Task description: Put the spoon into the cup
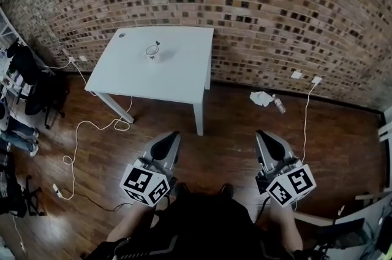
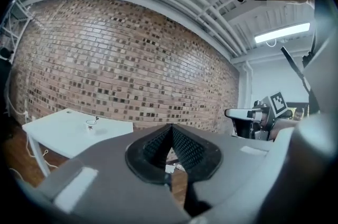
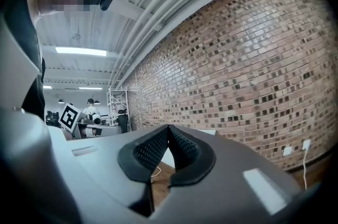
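Observation:
A small white cup (image 1: 152, 52) stands on the white table (image 1: 177, 68) by the brick wall, far ahead of me. A dark-handled spoon (image 1: 157, 44) stands upright in the cup. The left gripper view shows the same cup (image 2: 91, 124) and spoon (image 2: 96, 119) at far left. My left gripper (image 1: 169, 141) and right gripper (image 1: 266, 138) are held low over the wooden floor, well short of the table. Both point forward with jaws shut and nothing between them, as the left gripper (image 2: 170, 129) and the right gripper (image 3: 169, 129) show in their own views.
White cables (image 1: 76, 148) trail over the floor left of the table. Crumpled paper (image 1: 262, 98) and a bottle (image 1: 279, 105) lie by the wall at right. Dark clothing and a chair (image 1: 30, 84) stand at the left. Wooden floor lies between me and the table.

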